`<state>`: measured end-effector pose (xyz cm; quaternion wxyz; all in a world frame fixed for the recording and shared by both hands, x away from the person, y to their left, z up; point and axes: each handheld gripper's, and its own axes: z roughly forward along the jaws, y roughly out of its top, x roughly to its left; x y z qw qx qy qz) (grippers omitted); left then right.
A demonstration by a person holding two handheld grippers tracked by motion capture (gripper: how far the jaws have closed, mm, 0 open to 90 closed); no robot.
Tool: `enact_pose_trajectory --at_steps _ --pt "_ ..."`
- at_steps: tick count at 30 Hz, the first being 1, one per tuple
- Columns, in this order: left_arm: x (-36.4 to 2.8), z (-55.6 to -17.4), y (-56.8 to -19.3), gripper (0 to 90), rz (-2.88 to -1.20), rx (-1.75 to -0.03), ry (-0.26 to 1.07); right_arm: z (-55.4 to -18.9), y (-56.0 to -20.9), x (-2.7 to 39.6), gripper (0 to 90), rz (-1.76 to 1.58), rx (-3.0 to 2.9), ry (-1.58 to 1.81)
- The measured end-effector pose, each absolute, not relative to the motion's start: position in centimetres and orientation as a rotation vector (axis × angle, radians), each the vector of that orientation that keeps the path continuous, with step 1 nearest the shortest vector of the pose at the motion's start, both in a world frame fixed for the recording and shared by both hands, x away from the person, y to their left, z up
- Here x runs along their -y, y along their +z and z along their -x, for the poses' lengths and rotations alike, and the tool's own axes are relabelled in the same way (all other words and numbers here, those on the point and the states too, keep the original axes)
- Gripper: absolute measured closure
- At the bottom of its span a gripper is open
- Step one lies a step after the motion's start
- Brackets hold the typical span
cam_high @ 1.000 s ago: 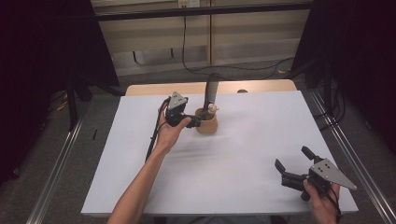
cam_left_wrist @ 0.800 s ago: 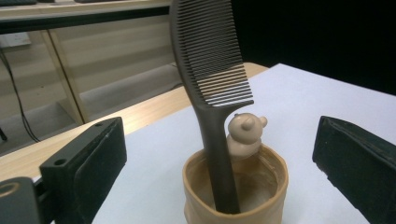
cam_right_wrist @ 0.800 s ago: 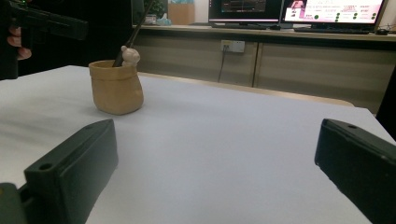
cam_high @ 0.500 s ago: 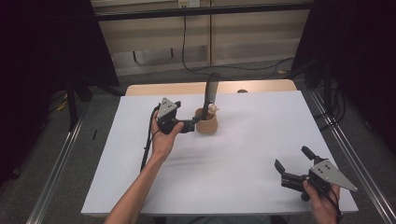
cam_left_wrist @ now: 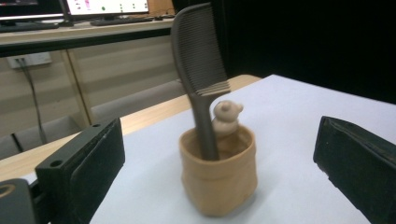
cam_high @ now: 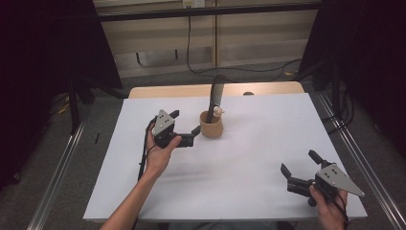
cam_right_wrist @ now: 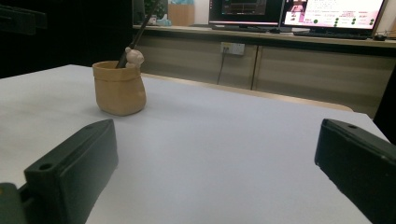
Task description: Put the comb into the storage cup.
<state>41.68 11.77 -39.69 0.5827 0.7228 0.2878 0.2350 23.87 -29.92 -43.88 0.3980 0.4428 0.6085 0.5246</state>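
Your left gripper [cam_high: 184,128] is wide open and empty right beside the little pot [cam_high: 211,125] at the back of the worktop [cam_high: 249,143], where the comb [cam_high: 216,93] stands tall, while your right gripper [cam_high: 301,171], open and empty too, is far away.

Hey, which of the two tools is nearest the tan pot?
The left tool, open beside the tan pot holding the comb. The right tool sits far off at the table's near right corner.

White-topped table [cam_high: 268,143] before you, grey carpet floor [cam_high: 57,158], beige wall panels [cam_high: 158,36], lit monitors [cam_right_wrist: 336,11] on a counter [cam_right_wrist: 280,32], dark surroundings.
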Motion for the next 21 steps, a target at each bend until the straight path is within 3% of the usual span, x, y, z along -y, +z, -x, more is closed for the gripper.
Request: enact_pose_trajectory --at_steps 21 --pt "-16.2 -38.4 -40.6 2.7 -1.675 -0.724 0.623 -23.8 -43.8 29.9 0.0 -1.12 -1.54 1.326"
